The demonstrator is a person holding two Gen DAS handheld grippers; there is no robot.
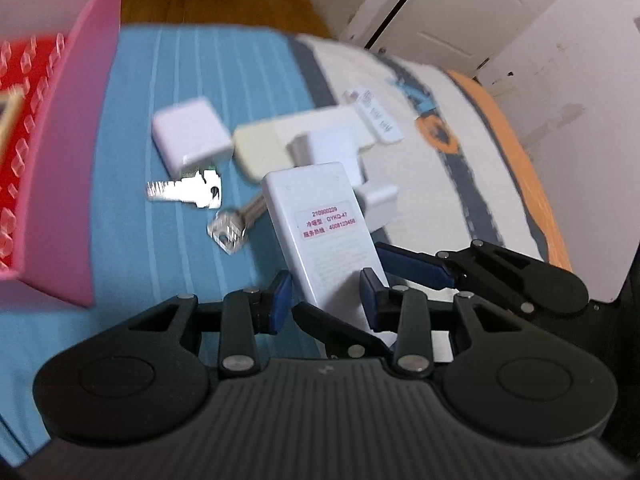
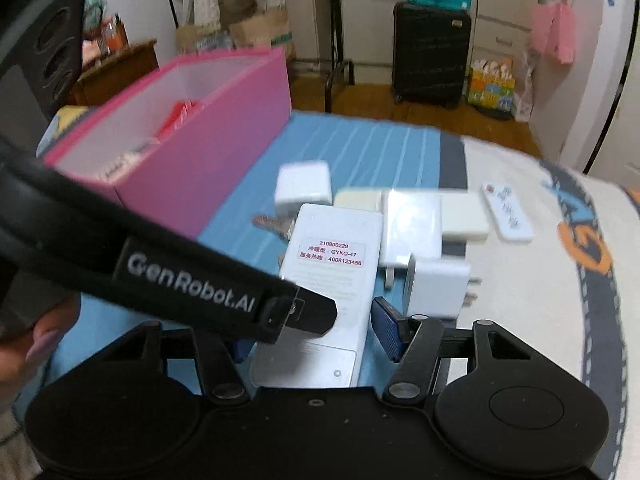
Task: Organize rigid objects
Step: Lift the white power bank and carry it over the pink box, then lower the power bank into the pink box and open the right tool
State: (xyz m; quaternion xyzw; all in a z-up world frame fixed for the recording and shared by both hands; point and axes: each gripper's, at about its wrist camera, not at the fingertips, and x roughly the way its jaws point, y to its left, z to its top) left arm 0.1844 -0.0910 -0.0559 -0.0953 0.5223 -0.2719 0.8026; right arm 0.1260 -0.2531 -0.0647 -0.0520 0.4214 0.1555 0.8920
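A white remote control [image 1: 320, 220], label side up, lies on the bed [image 1: 168, 100]. My left gripper [image 1: 326, 296] is open with its blue pads on either side of the remote's near end. My right gripper [image 2: 316, 332] is also open around the same remote [image 2: 332, 264]; its fingers [image 1: 412, 264] show in the left wrist view, crossing under my left gripper. Two keys [image 1: 188, 192], white chargers [image 1: 192, 134] and a small remote [image 1: 378, 114] lie beyond. A pink box [image 2: 208, 160] stands at the left.
The left gripper's body [image 2: 192, 280] crosses the right wrist view in front of the remote. A hand [image 2: 36, 344] shows at the left edge. A black suitcase [image 2: 432, 56] and bags stand on the floor past the bed. Red items [image 1: 24, 120] lie in the pink box.
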